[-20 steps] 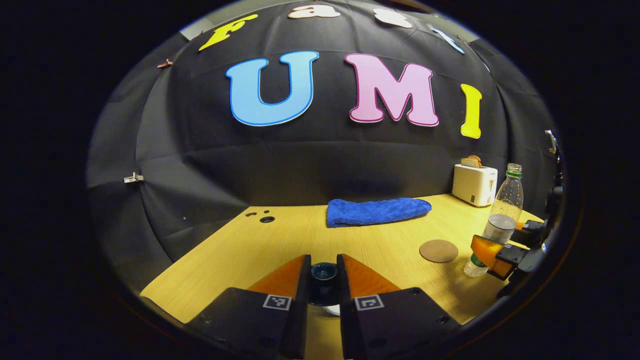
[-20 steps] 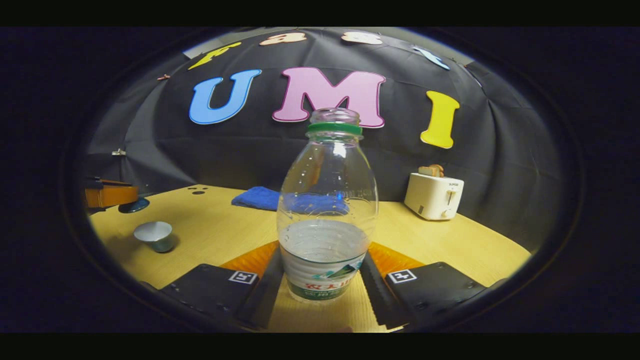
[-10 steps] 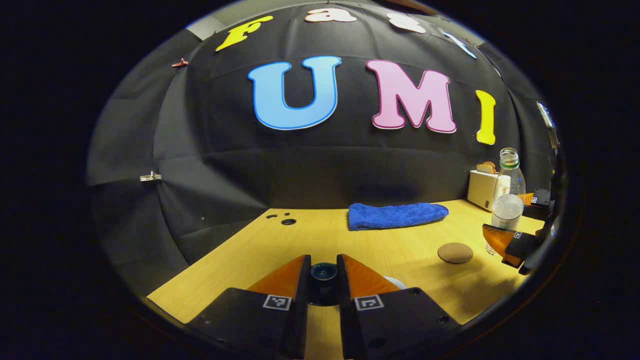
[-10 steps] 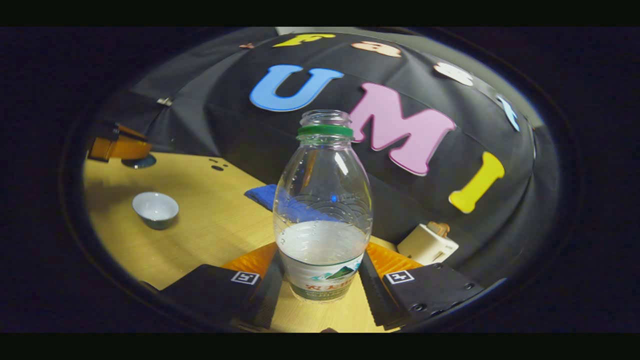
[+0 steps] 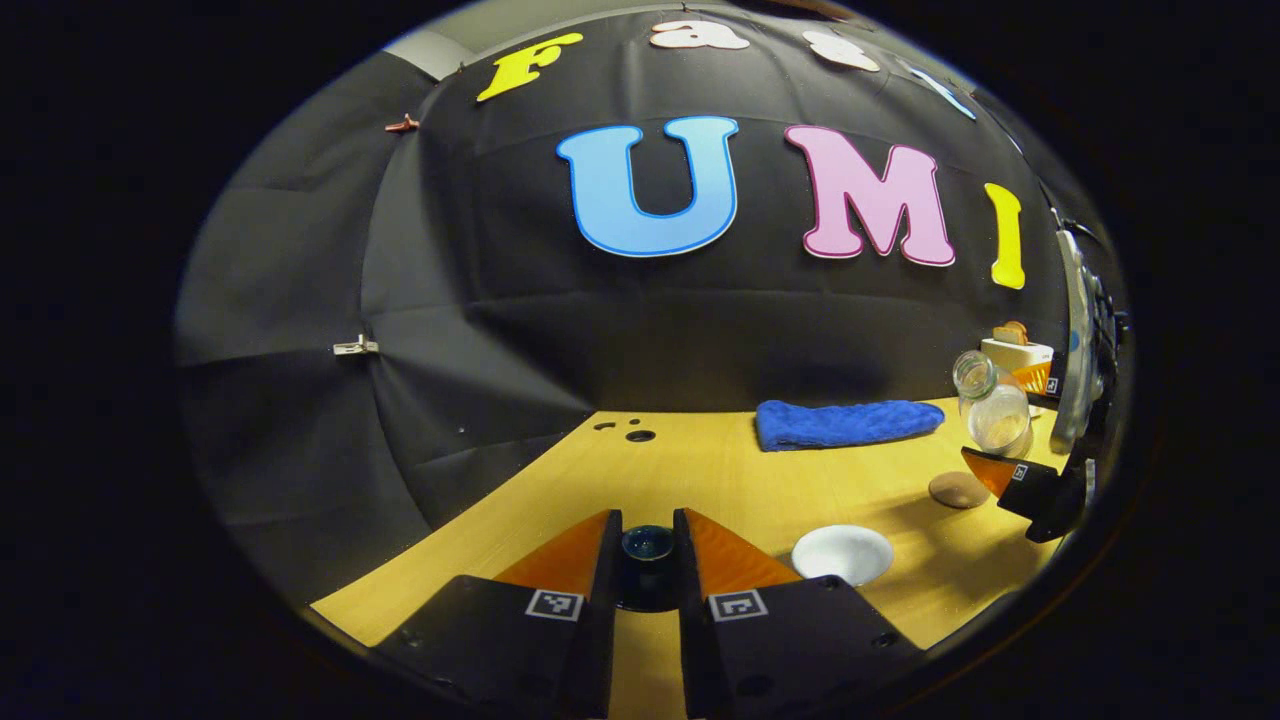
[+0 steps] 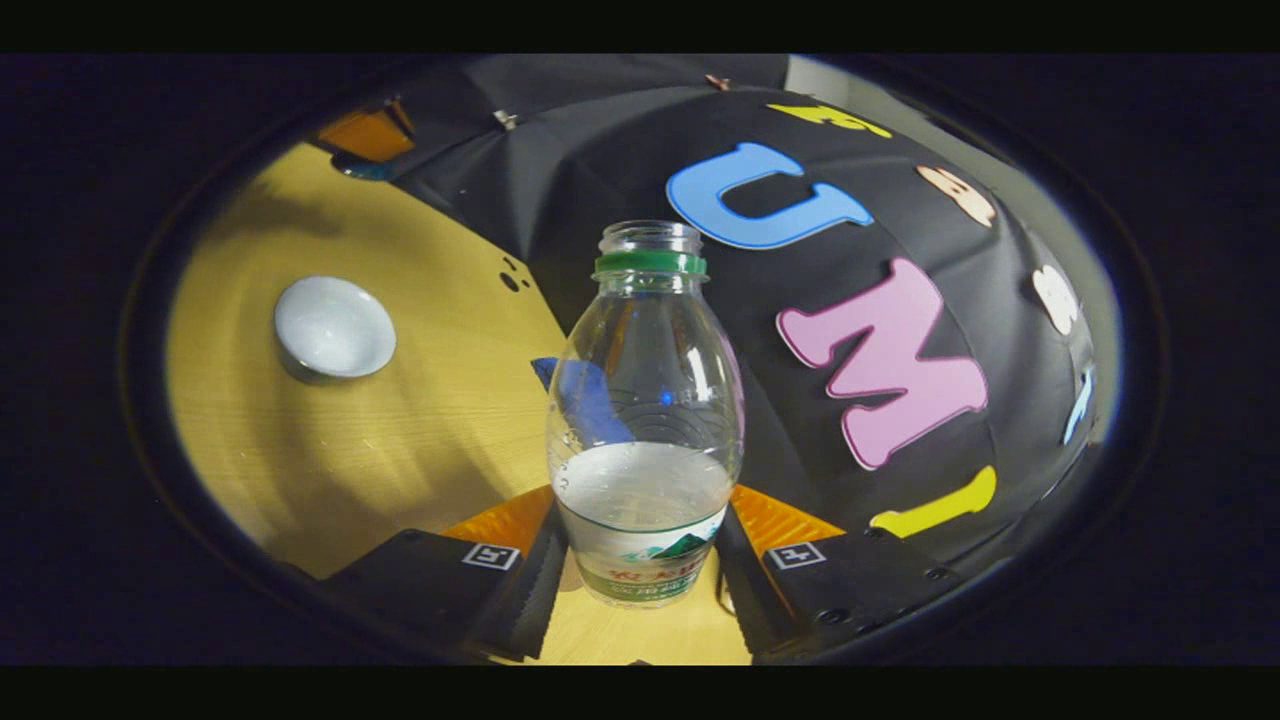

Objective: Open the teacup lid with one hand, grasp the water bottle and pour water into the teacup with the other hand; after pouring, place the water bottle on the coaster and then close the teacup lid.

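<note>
At the left of the left gripper view, the left gripper [image 5: 647,560] is closed on the dark lid [image 5: 647,545], both fingers pressing its small knob and holding it clear above the worktop [image 5: 700,470]. The lid looks ceramic: hard, glazed, likely slick and easy to chip, so the knob is the sensible hold and it wants a gentle set-down.

Just right of it stands the open cup [image 5: 843,553], a small pale bowl, light and fragile and likely to skate on the wood if the bottle knocks it. Behind lies a blue cloth [image 5: 848,422], and farther right the round coaster [image 5: 958,489], lying bare, well apart from the cup.

At the far right the right gripper [image 5: 1025,478] carries the bottle [image 5: 988,405], tilted with its mouth leaning toward the cup. A toaster [image 5: 1015,350] sits behind it.

In the right gripper view the cup [image 6: 334,328] lies at upper left, with the bottle [image 6: 645,420] at centre, uncapped and roughly a third full. The right gripper [image 6: 640,560] clamps it low, on the label band below the waterline. That hold suits it: thin clear plastic gives under pressure, so squeezing higher up, where the wall is empty, would dent it. The load is light, the water will shift as it tips, and a slow tilt should keep the stream inside so small a cup.
</note>
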Demonstrator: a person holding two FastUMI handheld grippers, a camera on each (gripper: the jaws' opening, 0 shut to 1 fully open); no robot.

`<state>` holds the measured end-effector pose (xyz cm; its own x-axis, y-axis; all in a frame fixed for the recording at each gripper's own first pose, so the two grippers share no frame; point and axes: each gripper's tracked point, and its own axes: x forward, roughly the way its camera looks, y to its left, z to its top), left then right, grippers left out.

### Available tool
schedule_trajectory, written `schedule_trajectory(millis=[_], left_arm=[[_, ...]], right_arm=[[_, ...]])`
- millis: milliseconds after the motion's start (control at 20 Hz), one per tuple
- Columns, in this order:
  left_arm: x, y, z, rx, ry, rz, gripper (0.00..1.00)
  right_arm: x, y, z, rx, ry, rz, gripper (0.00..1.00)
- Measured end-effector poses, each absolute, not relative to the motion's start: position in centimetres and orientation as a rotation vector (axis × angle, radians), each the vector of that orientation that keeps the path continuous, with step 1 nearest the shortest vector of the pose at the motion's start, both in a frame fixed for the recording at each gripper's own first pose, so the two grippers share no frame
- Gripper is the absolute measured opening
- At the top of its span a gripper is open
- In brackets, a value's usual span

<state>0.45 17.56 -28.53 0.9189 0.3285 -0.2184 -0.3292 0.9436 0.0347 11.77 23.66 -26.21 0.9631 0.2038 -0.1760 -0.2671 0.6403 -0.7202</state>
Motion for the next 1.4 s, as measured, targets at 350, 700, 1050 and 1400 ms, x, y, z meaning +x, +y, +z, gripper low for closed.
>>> schedule_trajectory(millis=[350,700,1050,1400], left_arm=[[-0.6,19.2,-29.7,-0.013,0.234,0.372,0.35],[-1.0,19.5,-30.4,-0.036,0.231,0.386,0.31],[-1.4,19.2,-31.2,-0.033,0.234,0.373,0.31],[-1.5,18.8,-31.9,-0.070,0.233,0.368,0.31]], right_arm=[[13.0,25.4,-28.4,-1.034,0.084,0.308,0.75],[13.6,26.3,-28.5,-1.254,0.057,0.340,0.74],[13.6,27.8,-28.6,-1.389,-0.005,0.387,0.72],[13.8,28.4,-29.0,-1.495,-0.050,0.408,0.74]])
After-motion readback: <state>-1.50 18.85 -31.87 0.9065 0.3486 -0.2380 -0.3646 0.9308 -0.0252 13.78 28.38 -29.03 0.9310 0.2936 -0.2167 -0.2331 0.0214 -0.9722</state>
